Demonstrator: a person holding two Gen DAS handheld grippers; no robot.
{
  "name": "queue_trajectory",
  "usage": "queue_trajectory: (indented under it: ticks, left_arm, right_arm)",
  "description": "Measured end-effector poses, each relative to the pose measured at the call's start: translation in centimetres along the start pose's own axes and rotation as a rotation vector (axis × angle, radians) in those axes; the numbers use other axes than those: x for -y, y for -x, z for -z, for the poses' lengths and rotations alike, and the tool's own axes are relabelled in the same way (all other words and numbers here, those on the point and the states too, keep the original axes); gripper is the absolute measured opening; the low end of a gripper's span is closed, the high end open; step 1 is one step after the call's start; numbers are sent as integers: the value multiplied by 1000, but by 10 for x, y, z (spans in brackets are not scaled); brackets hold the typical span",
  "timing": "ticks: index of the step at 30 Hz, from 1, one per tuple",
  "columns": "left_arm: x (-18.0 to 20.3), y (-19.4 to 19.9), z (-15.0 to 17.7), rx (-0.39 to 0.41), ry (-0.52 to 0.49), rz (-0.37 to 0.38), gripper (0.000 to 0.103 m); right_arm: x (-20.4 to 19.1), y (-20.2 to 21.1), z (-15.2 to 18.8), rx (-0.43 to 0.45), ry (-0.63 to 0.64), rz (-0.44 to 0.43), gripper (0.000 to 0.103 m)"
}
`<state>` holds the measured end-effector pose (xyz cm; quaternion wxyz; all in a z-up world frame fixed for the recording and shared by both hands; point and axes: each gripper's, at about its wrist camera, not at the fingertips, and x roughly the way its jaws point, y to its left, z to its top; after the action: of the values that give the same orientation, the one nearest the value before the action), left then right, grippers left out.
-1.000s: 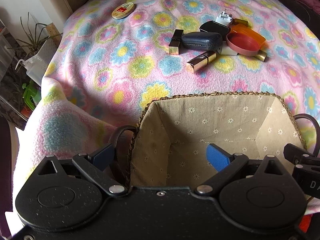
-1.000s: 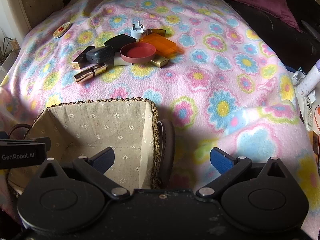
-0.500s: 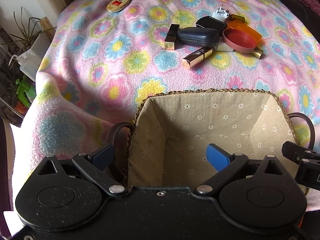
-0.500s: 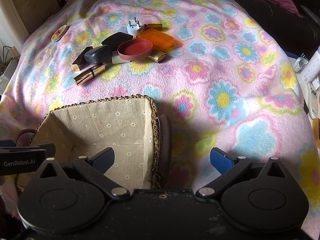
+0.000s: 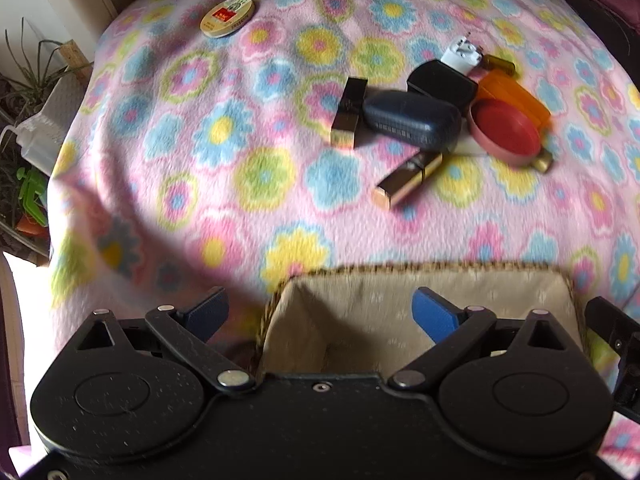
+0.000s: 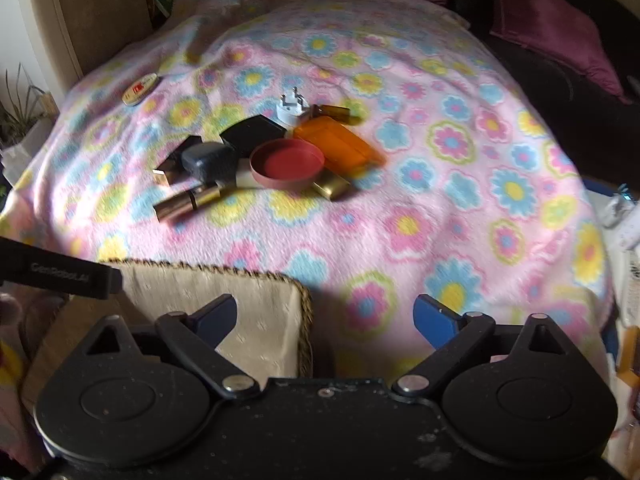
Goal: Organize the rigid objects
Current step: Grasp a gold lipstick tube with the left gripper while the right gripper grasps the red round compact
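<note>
A fabric-lined woven basket (image 5: 360,292) (image 6: 256,320) sits on the flowered blanket close in front of both grippers. Beyond it lies a cluster of rigid objects: a dark blue case (image 5: 412,120) (image 6: 208,160), a red round lid (image 5: 504,130) (image 6: 286,162), an orange box (image 5: 516,96) (image 6: 340,144), a black box (image 5: 442,82) (image 6: 252,132), a white plug (image 5: 460,56) (image 6: 292,110), and gold lipsticks (image 5: 408,178) (image 6: 188,202). My left gripper (image 5: 320,312) is open and empty over the basket's left rim. My right gripper (image 6: 324,316) is open and empty over its right rim.
An oval tin (image 5: 227,16) (image 6: 140,89) lies apart at the far left of the blanket. Potted plants and a white container (image 5: 44,128) stand off the left edge. Dark red cushions (image 6: 560,20) lie at the far right.
Both grippers have pulled up and tilted forward, so the basket has dropped low in both views and the object cluster sits nearer the middle. Both stay open.
</note>
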<state>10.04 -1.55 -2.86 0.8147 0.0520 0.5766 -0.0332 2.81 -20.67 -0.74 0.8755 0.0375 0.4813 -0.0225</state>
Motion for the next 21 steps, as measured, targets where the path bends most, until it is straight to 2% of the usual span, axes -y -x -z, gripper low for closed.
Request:
queue_trajectory:
  ticks: [6, 11, 16, 21]
  left_arm:
    - [5, -21, -28, 1, -12, 7, 88]
    - [11, -43, -40, -10, -39, -11, 83]
    - [7, -62, -56, -7, -36, -66, 83]
    - [-8, -74, -69, -10, 16, -61, 86]
  right_arm:
    - [3, -31, -31, 54, 12, -13, 91]
    - [-2, -63, -51, 51, 55, -44, 91]
    - [-16, -85, -63, 65, 138, -62, 91]
    - [-23, -109, -73, 56, 171, -77, 91]
